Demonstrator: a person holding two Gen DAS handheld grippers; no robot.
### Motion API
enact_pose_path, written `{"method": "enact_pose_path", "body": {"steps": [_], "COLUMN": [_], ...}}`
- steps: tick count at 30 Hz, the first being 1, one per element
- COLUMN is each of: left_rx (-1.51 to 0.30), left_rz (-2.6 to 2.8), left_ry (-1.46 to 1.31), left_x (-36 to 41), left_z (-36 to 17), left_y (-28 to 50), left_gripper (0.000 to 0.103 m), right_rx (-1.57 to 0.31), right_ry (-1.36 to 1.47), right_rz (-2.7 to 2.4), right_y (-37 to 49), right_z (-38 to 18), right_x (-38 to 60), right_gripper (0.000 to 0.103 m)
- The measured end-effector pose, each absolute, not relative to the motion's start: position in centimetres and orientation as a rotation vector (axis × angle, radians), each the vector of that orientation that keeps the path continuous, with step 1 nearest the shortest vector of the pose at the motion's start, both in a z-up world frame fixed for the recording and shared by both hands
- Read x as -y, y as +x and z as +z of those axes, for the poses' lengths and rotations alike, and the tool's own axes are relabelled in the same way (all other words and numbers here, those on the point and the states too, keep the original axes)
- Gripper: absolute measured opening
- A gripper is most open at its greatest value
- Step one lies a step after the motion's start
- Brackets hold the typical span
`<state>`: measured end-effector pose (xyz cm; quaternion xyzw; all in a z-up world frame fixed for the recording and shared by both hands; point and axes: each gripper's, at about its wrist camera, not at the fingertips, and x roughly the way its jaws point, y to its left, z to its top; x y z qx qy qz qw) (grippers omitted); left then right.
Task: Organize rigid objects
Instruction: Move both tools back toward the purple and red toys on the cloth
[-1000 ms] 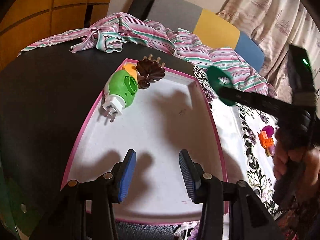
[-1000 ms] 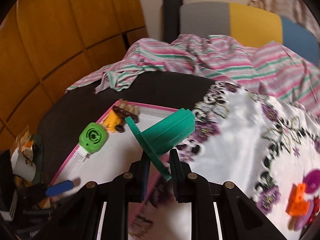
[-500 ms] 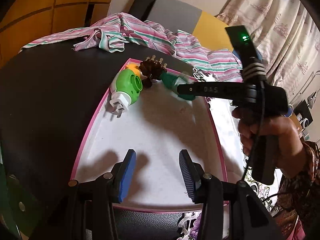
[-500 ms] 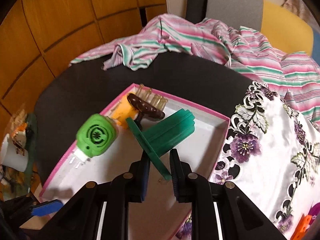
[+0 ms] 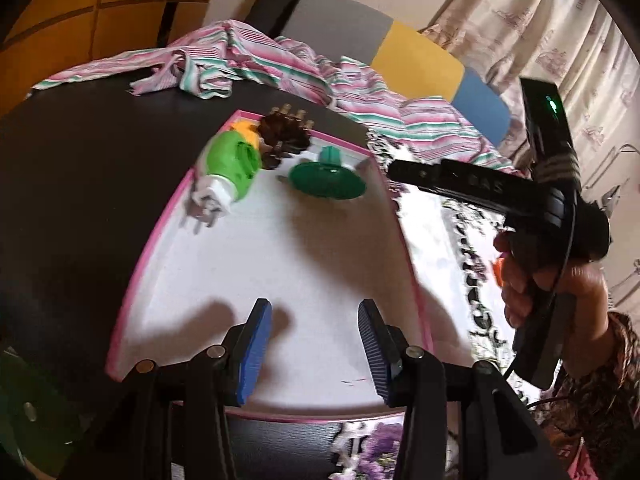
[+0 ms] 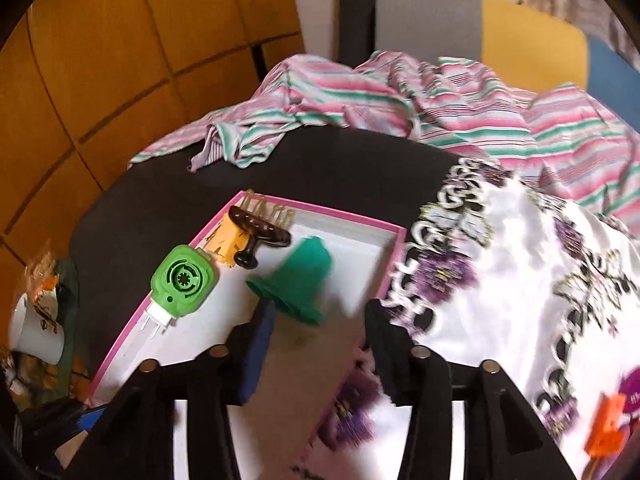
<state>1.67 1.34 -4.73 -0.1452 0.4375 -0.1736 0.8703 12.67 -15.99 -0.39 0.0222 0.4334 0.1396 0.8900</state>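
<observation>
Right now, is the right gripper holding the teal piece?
No, the right gripper is open and the teal piece lies in the pink-rimmed tray.

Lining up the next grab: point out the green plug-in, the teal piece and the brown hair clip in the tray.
green plug-in (image 6: 184, 280), right wrist view, on its round vented face
teal piece (image 5: 327, 178), left wrist view, on its flat disc
brown hair clip (image 6: 262, 230), right wrist view, on its curved back

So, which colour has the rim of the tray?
Pink; the tray rim shows best in the right wrist view.
</observation>
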Motion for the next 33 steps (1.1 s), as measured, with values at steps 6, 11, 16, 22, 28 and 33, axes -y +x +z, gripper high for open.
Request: {"method": "enact_pose_path", "body": {"steps": [6,11,16,22,28,33], "left_rx": [-0.909,-0.912,-0.916,-0.928,-0.945,-0.951], "left_rz": [-0.392,-0.415,-0.468,-0.538,-0.586,-0.605], "left_ry": [-0.293,-0.279,-0.255,-0.219,-0.158,-0.129], "left_x": [-0.4,0.5,1.8,4.3,7.0,8.2], "left_z": [-4.3,-4.1,-3.9,-3.6,-3.6,-3.5], "left_y": [1.1,0.7,0.2,-0.4,-1.0,-1.4], "left_gripper": [0.045,0.045,0.045,0.045,0.045,0.045], "right_rx": [-0.915,-0.976,-1.033,-1.068,-1.059,-1.028], "right_ry": [0.089,0.118,0.078,0.106,0.144,0.173], "right_rz": [0.205,0.116,0.042,-0.018,-0.059,-0.102], "right_y": [9.9,7.7,5.8,3.9,2.7,2.5], "right_z": [-0.2,-1.6,-3.1,-3.7,-3.9,-3.3], "right_x": [19.8,23.4,26.1,29.1,30.6,31.7], "right_gripper": [0.052,0.052,0.052,0.053,0.056,0.056]}}
